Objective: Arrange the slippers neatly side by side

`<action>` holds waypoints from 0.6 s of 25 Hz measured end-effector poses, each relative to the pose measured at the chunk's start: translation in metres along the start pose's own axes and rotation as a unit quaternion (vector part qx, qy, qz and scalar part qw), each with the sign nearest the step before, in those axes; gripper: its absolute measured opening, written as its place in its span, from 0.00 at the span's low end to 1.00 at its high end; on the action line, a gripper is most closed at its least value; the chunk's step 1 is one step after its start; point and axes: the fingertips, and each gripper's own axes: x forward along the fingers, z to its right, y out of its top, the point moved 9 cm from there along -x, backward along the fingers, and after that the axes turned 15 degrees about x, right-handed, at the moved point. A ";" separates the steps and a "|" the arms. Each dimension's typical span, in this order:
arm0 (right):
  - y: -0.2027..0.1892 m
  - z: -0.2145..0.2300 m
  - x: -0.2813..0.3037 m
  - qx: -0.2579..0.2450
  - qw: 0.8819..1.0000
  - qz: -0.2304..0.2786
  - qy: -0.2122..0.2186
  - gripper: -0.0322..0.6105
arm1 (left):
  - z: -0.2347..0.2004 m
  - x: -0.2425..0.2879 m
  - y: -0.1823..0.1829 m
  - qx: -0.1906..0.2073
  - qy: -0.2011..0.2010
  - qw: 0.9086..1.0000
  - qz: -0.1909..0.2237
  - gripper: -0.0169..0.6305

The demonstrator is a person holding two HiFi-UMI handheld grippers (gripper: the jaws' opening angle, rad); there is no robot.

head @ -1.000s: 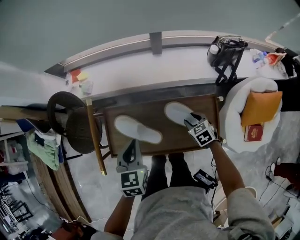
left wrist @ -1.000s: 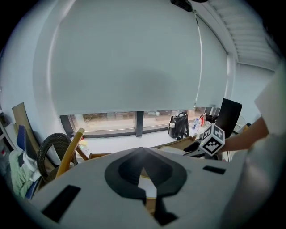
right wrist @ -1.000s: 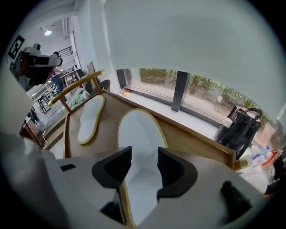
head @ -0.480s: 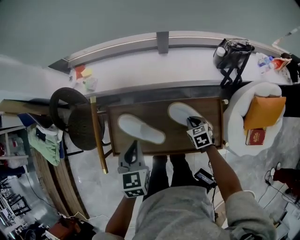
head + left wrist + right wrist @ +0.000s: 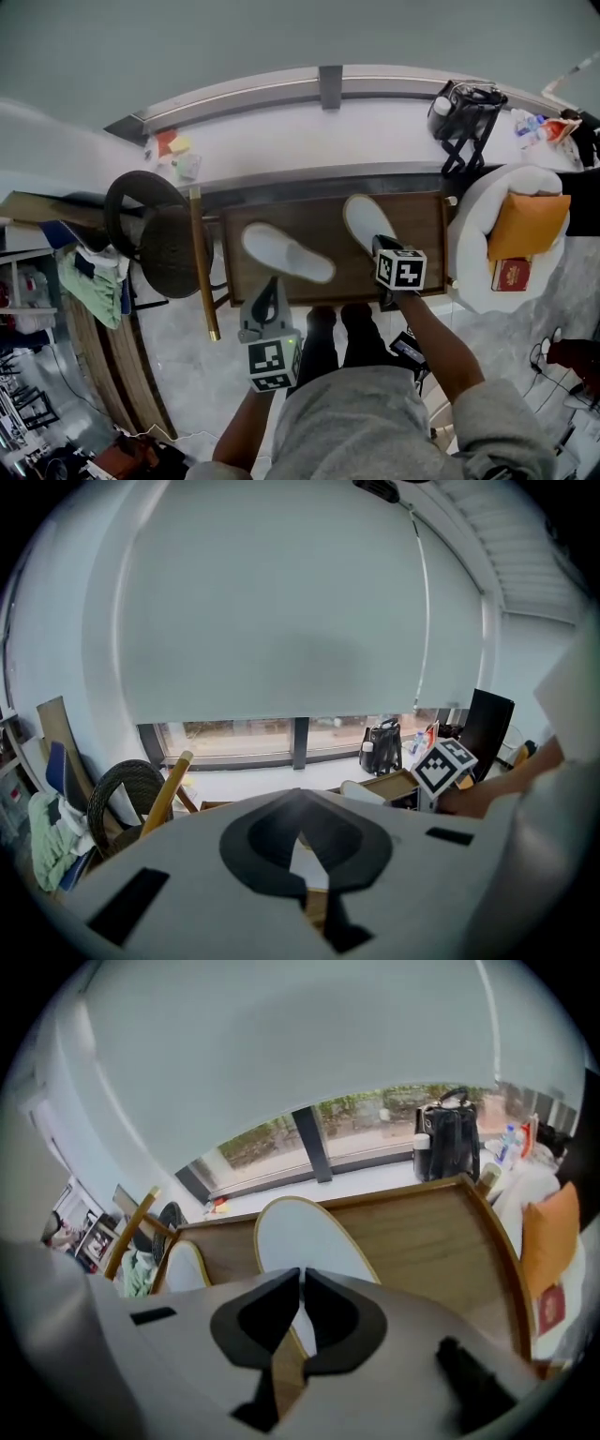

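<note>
The right gripper (image 5: 301, 1279) has just been closing its jaws. Now they are almost together, and they look to be pinching the near edge of the right slipper (image 5: 362, 219). The view is a bit tight there, so the grip is likely but not fully sure. This slipper lies on the right half of the brown table (image 5: 427, 230), with its long side pointing away from the person and leaning a little to the left.

The left slipper (image 5: 284, 253) lies on the left half of the table, well apart from the other one. Its long side leans much more, from far-left to near-right. So the two slippers do not point the same way.

The left gripper (image 5: 270, 285) has its jaws shut with nothing in them. It hangs at the near edge of the table, just beside the near end of the left slipper.

The left slipper is to the left of the right gripper. The next move likely needs the right slipper carried left and lined up next to it.
</note>
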 end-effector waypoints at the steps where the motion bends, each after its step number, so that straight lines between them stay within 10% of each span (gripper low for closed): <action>1: -0.004 -0.002 -0.001 0.023 1.000 0.004 -0.004 0.11 | -0.001 -0.002 0.000 -0.002 0.001 1.000 0.001 0.03; 15: -0.033 -0.023 0.014 0.243 0.968 0.037 -0.044 0.11 | -0.010 -0.012 -0.007 -0.006 0.010 1.000 0.001 0.03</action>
